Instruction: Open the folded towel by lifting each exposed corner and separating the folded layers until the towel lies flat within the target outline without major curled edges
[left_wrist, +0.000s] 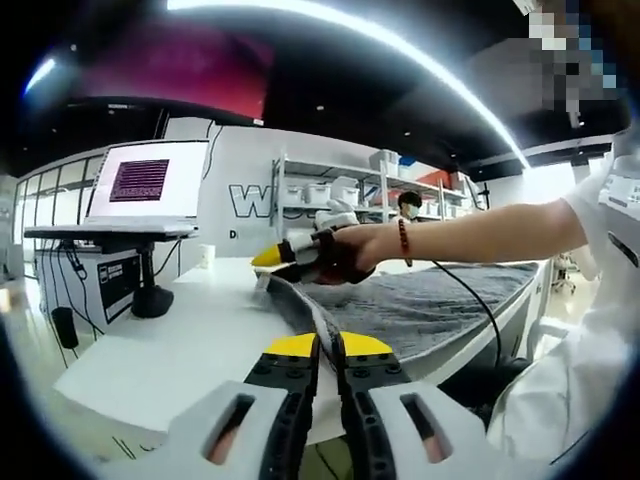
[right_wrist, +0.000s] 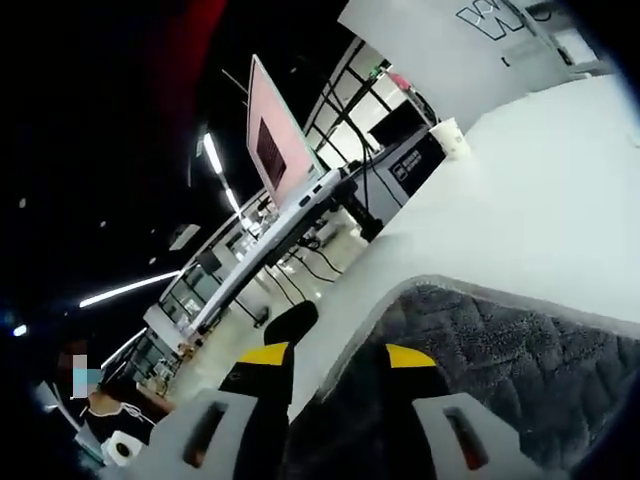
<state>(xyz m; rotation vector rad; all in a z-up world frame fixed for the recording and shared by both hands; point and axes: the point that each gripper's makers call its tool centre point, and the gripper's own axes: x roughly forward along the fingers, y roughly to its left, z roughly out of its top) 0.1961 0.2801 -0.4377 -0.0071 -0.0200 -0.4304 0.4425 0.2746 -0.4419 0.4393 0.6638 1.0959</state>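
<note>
A dark grey towel (left_wrist: 430, 305) lies spread over the white table (left_wrist: 180, 340). Its near edge runs as a band down into my left gripper (left_wrist: 329, 346), whose yellow-tipped jaws are shut on that edge. Held in a person's hand, my right gripper (left_wrist: 285, 260) is at the towel's far corner. In the right gripper view the towel (right_wrist: 500, 360) bulges up between the yellow-tipped jaws of the right gripper (right_wrist: 336, 355), which are closed on a thick fold at that corner.
A monitor (left_wrist: 150, 185) on a stand sits at the table's far left, with a white cup (left_wrist: 206, 256) beside it. Shelves with boxes (left_wrist: 330, 190) stand behind, where a person is. The monitor (right_wrist: 275, 140) and cup (right_wrist: 452, 138) lie beyond the towel corner.
</note>
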